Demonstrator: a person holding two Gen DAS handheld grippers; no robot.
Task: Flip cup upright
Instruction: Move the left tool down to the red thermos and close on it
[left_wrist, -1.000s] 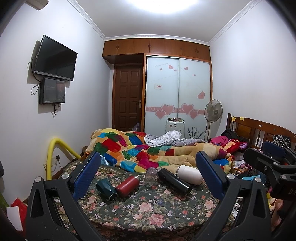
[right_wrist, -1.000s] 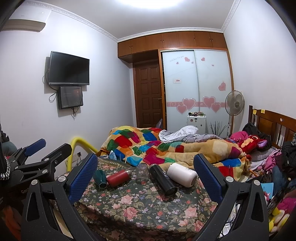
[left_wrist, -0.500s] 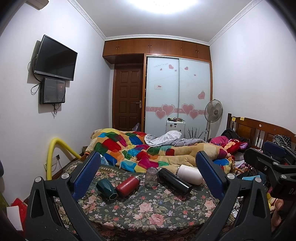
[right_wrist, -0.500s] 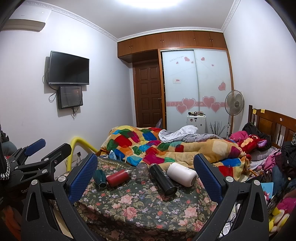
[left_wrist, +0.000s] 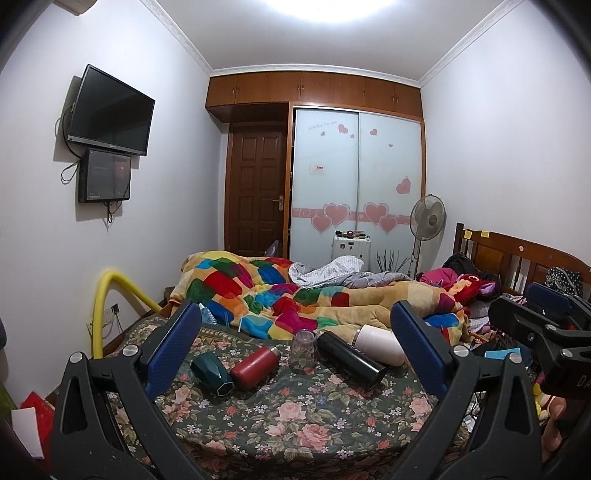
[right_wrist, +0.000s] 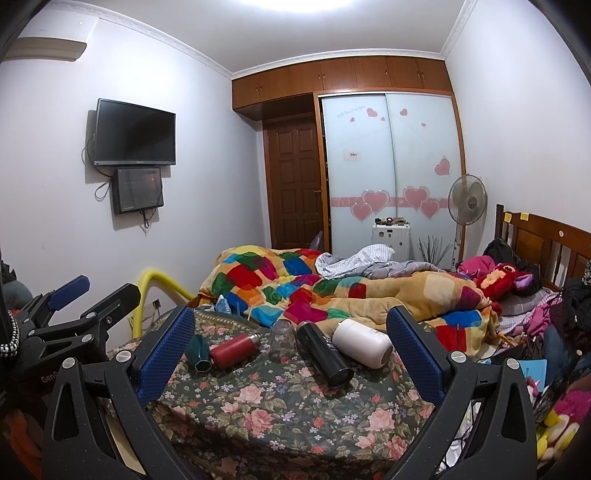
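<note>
Five cups sit in a row on a floral-cloth table (left_wrist: 295, 417). A dark green cup (left_wrist: 211, 373), a red flask (left_wrist: 255, 366), a black flask (left_wrist: 350, 359) and a white flask (left_wrist: 377, 345) lie on their sides. A clear glass cup (left_wrist: 303, 349) stands among them, narrow end up. The same row shows in the right wrist view: green (right_wrist: 197, 353), red (right_wrist: 233, 351), glass (right_wrist: 282, 339), black (right_wrist: 325, 357), white (right_wrist: 362, 347). My left gripper (left_wrist: 295, 350) and right gripper (right_wrist: 290, 354) are both open and empty, held back from the cups.
A bed with a patchwork quilt (left_wrist: 280, 291) lies right behind the table. A yellow hose (left_wrist: 107, 299) arcs at the left wall. A wooden headboard (left_wrist: 517, 258) and piled clothes and toys are at the right. A standing fan (left_wrist: 428, 218) is by the wardrobe.
</note>
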